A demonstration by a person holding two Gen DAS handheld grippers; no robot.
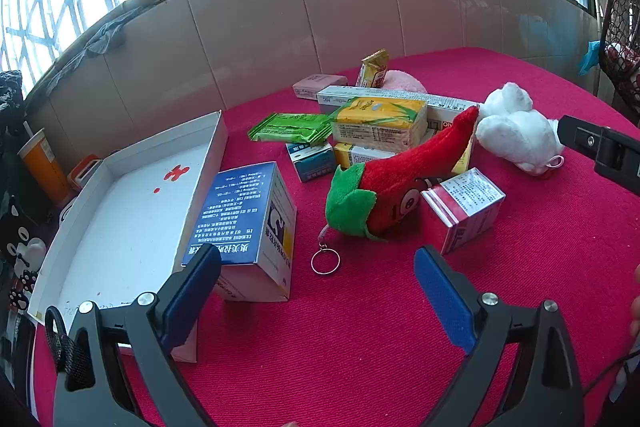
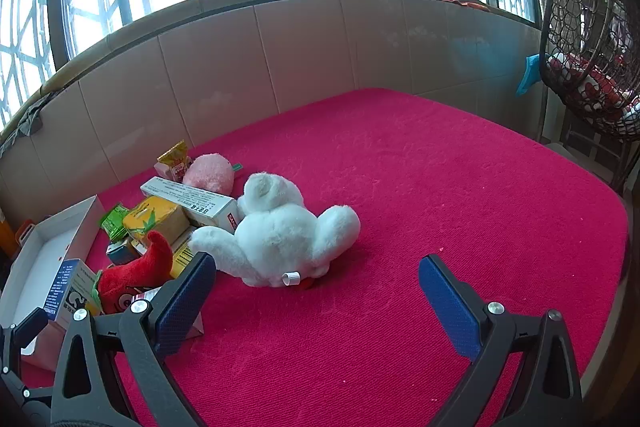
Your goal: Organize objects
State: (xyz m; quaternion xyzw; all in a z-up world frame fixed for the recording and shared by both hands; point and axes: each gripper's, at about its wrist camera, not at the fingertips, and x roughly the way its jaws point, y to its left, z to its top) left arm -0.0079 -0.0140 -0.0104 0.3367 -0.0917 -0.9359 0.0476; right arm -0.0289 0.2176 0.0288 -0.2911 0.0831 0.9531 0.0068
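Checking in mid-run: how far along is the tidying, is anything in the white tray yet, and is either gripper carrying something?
Barely started. The white tray holds nothing I can see. Both the left gripper and the right gripper are open and carry nothing. Everything is left on the red cloth: the blue box beside the tray, red chili plush, white plush, and the pile of boxes and packets behind them.

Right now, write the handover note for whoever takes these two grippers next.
Left gripper: open, empty, over the red cloth near the blue box.
Right gripper: open, empty, short of the white plush.
White tray: nothing in it, only red marks.
Chili plush, tissue pack, green packet and cartons lie piled beside the tray.
Done: nothing sorted yet. Left: everything.
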